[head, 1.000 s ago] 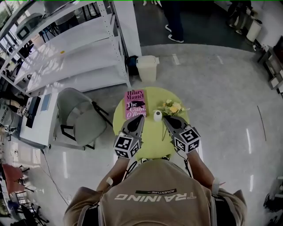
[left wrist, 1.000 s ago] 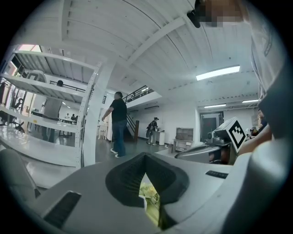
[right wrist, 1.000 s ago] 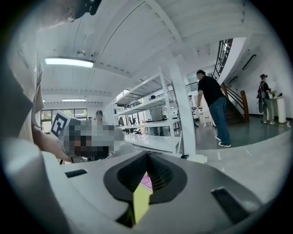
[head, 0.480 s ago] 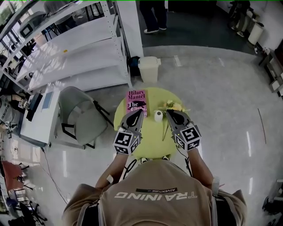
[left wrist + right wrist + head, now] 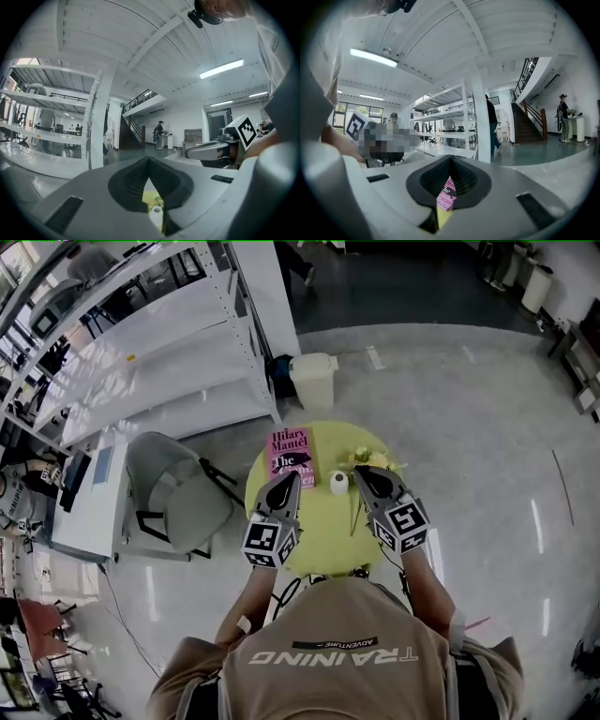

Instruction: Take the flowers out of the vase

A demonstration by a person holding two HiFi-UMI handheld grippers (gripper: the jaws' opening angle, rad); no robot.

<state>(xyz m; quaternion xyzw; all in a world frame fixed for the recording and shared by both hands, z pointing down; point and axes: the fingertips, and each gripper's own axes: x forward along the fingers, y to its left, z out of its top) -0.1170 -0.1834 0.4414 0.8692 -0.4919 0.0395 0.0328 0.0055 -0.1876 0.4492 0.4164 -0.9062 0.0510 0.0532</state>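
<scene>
A small white vase (image 5: 337, 482) stands upright on the round yellow-green table (image 5: 323, 535). Yellow flowers (image 5: 377, 459) lie just right of it, and a thin stem (image 5: 353, 517) trails toward me across the tabletop. My right gripper (image 5: 359, 472) hovers shut and empty over the flowers, hiding part of them. Left of the vase, my left gripper (image 5: 289, 480) is shut and empty above the near end of a pink book (image 5: 289, 446). The left gripper view shows the vase (image 5: 155, 212) and flowers (image 5: 151, 201) under its closed jaws. The right gripper view shows the book (image 5: 446, 197).
A grey chair (image 5: 173, 493) stands left of the table, with a white desk (image 5: 89, 498) further left. White shelving (image 5: 159, 352) and a white bin (image 5: 314, 381) are behind the table. Polished floor surrounds it.
Both grippers stay shut. The right gripper has lifted slightly and edged over the flowers. The view has shifted, and the person at the far end has walked off to the left.
</scene>
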